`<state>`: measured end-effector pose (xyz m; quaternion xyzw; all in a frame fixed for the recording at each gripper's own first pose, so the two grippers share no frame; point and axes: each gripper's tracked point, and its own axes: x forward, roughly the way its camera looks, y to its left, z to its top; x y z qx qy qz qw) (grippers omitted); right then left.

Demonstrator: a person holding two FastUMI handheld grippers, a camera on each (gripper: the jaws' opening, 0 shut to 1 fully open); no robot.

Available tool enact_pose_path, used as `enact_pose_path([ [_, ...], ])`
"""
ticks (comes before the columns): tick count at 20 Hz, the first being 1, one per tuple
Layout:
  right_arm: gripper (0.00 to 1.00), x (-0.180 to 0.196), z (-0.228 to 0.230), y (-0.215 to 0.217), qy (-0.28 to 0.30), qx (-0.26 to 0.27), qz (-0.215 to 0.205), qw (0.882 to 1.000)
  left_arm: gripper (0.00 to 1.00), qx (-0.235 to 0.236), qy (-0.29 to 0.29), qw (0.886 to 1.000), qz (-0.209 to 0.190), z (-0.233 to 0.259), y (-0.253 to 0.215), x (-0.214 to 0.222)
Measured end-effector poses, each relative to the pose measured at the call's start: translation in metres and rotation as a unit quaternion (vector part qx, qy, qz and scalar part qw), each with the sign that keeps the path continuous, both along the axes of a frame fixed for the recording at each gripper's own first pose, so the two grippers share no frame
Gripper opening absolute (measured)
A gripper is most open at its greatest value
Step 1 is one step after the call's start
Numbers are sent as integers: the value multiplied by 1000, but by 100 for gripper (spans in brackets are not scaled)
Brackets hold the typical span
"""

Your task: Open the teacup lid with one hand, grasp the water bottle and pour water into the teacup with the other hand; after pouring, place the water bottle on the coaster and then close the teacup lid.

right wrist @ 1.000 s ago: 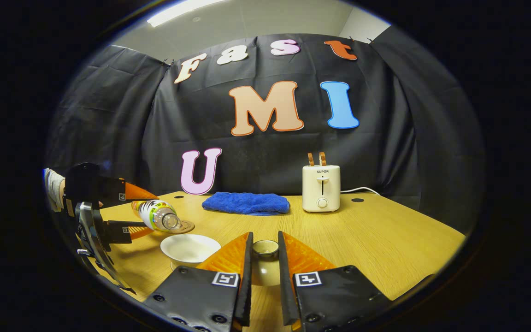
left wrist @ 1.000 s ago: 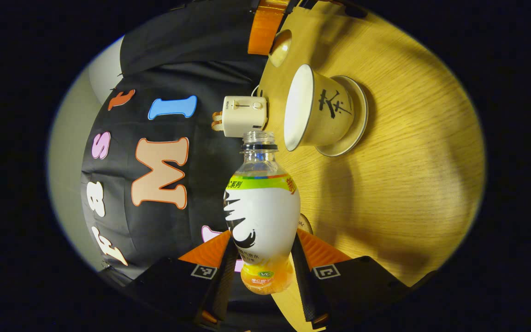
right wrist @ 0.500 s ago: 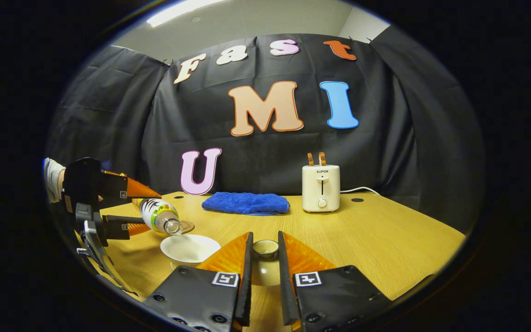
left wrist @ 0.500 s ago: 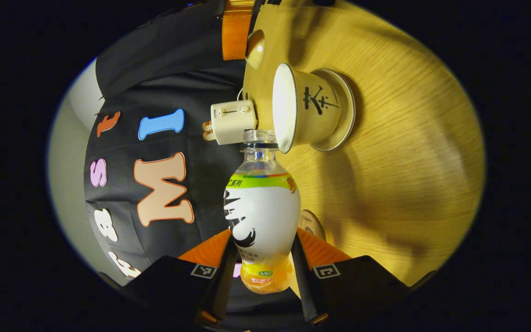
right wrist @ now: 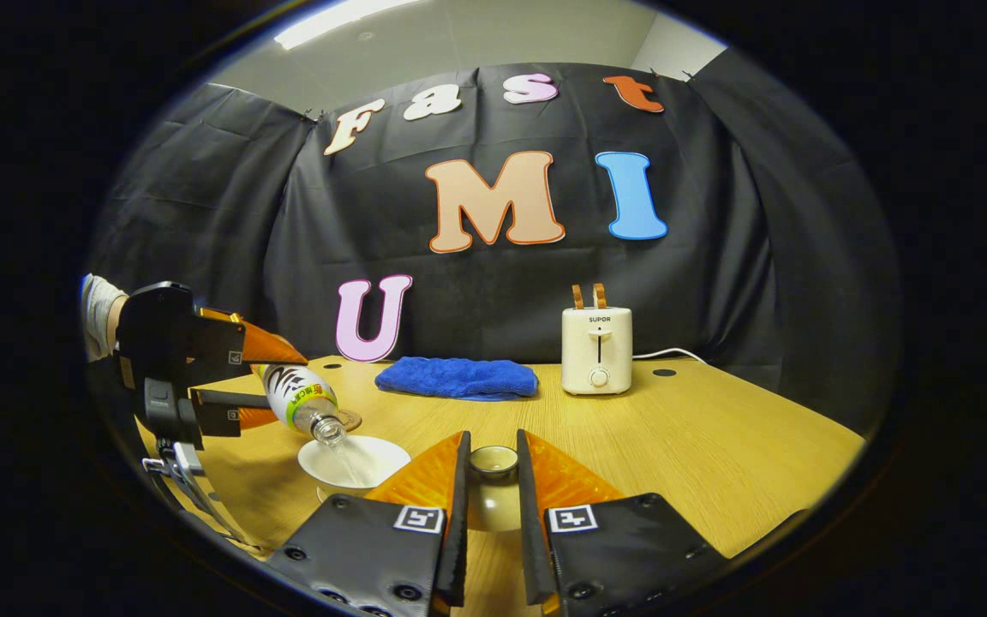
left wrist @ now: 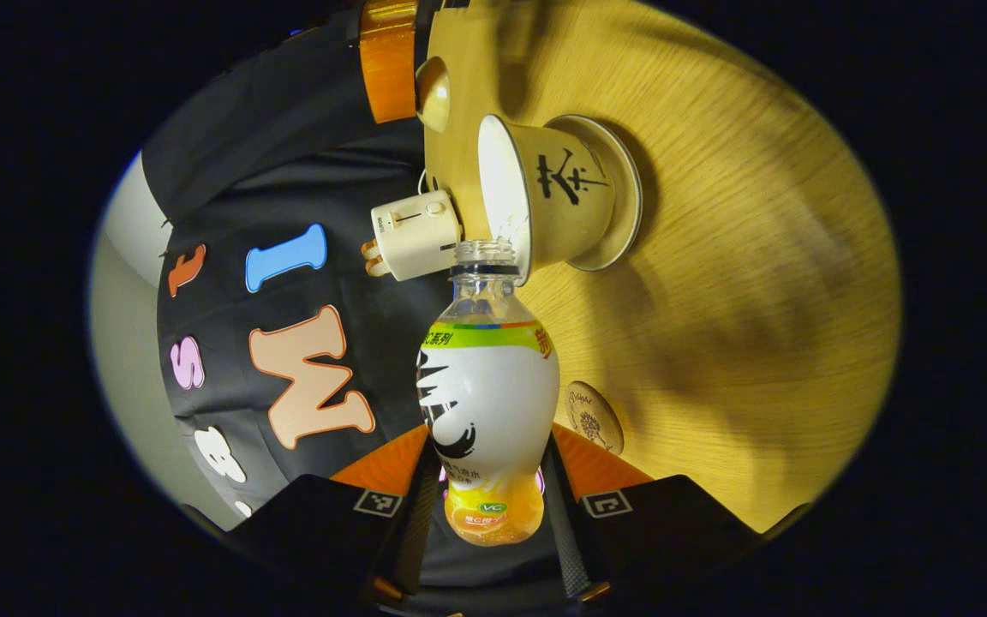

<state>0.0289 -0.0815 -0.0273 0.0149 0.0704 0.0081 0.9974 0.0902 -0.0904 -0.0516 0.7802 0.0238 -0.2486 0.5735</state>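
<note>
- Water bottle now tips further than a second ago, its open mouth moved from short of the teacup to just over the rim; in the right gripper view water appears to be running into the bowl.
- Left gripper is clamped on the bottle's lower body, both fingers pressing its sides.
- Right gripper stays closed on the lid, held just beside the teacup, off the counter.
- Coaster lies bare near the teacup, awaiting the bottle.
- Pouring looks underway; setting down the bottle and re-lidding remain.
</note>
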Motion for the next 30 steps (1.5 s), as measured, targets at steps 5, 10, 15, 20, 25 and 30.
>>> enact_pose_path([
  [5, 30, 0, 1, -1, 0, 4, 0, 1000, 61, 21, -7, 1000, -6, 6, 1, 4],
  [10, 29, 0, 0, 1, -1, 0, -1, 1000, 63, 46, -20, 999, -18, 16, 1, 5],
  [15, 32, 0, 1, 0, -1, 0, -1, 1000, 61, 74, -32, 996, -32, 23, 0, 9],
  [20, 32, 0, 0, 0, -1, 1, -1, 1000, 60, 94, -34, 994, -36, 27, -2, 9],
  [25, 32, 0, 1, 0, -1, 5, -1, 1000, 61, 116, -38, 992, -36, 31, 2, 11],
  [30, 31, 0, 1, -1, -1, 4, -1, 1000, 61, 136, -44, 989, -35, 37, 3, 15],
])
